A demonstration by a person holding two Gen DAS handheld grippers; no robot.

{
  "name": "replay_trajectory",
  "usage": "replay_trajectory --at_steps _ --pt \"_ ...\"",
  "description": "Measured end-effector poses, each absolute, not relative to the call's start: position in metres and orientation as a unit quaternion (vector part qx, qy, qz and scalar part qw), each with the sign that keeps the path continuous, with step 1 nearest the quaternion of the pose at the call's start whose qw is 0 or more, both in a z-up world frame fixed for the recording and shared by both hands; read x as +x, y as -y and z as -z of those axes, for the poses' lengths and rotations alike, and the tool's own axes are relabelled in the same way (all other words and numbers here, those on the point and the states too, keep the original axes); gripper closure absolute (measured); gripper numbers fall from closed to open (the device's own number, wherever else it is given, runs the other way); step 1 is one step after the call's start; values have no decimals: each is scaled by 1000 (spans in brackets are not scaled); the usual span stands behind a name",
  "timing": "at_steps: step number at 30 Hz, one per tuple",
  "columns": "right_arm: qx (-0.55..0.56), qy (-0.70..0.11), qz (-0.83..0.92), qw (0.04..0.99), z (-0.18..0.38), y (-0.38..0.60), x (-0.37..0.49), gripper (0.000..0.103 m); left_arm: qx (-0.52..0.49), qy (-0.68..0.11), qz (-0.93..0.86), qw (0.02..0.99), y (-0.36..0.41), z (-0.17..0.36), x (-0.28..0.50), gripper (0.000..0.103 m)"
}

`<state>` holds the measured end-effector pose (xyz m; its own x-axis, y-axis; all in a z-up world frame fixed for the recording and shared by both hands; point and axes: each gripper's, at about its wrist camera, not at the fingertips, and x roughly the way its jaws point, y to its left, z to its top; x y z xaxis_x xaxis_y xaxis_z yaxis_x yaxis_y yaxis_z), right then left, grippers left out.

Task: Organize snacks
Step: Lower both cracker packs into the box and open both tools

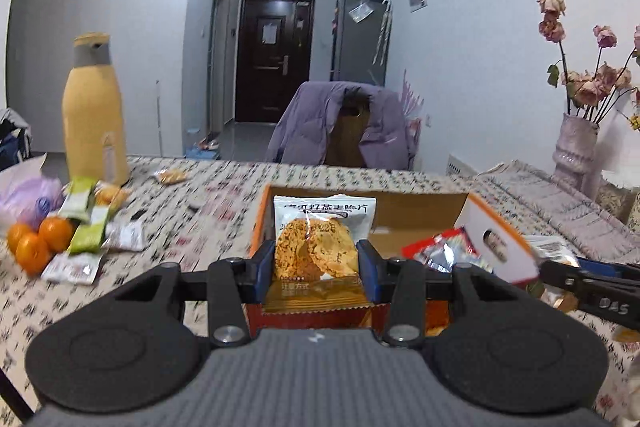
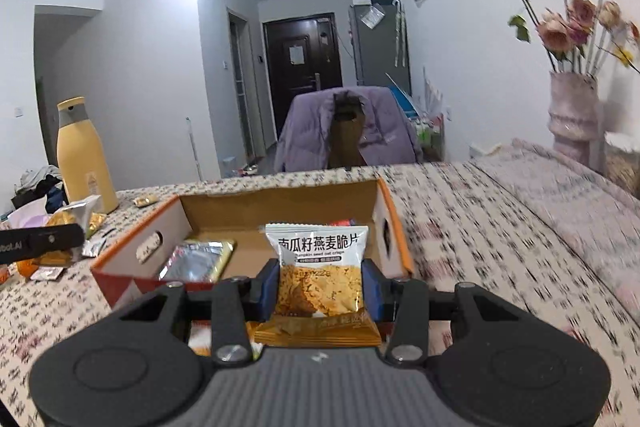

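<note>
The sorting looks partly done. Each tool is closed on one crisp packet, gripping it by its sides with the blue pads. The left tool [image 1: 317, 263] holds a crisp packet [image 1: 320, 239] upright over the near edge of the cardboard box [image 1: 416, 211], and the right tool [image 2: 319, 291] holds a second crisp packet [image 2: 316, 267] the same way, just short of the box's near wall.

Some snacks are already inside the box: a red wrapper [image 1: 440, 251] shows at about 3 o'clock from the left tool's packet, and a shiny foil packet [image 2: 196, 261] lies on the box floor at 9 o'clock from the right tool's packet. Most of the box floor is bare.

What is left, I judge, is to drop both held packets in and then fetch the loose pile [image 1: 92, 227] of green and white wrappers lying on the bench [image 1: 192, 227] at 9 o'clock, beside the oranges [image 1: 40, 239] and near the yellow bottle [image 1: 94, 115]. One small snack [image 1: 171, 175] lies apart, at 11 o'clock from the box.
</note>
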<state>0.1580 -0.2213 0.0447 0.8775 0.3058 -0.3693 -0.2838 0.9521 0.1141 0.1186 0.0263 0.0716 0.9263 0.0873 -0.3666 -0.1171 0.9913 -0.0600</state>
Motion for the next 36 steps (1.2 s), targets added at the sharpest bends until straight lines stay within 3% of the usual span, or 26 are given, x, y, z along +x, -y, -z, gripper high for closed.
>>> replay_trajectory --at_steps 15,33,35,36 --pt "1 -185 -178 966 -61 170 229 61 -29 -172 -50 983 -12 -87 188 59" --pt "10 -233 -159 959 -25 169 250 58 -41 -229 -60 971 -30 -37 226 58" --pt "14 -232 -157 960 -26 171 248 49 -46 -226 -56 971 -31 -37 224 56" --pt "18 -230 -155 961 -27 172 245 33 -48 -224 -54 972 -32 -38 223 54"
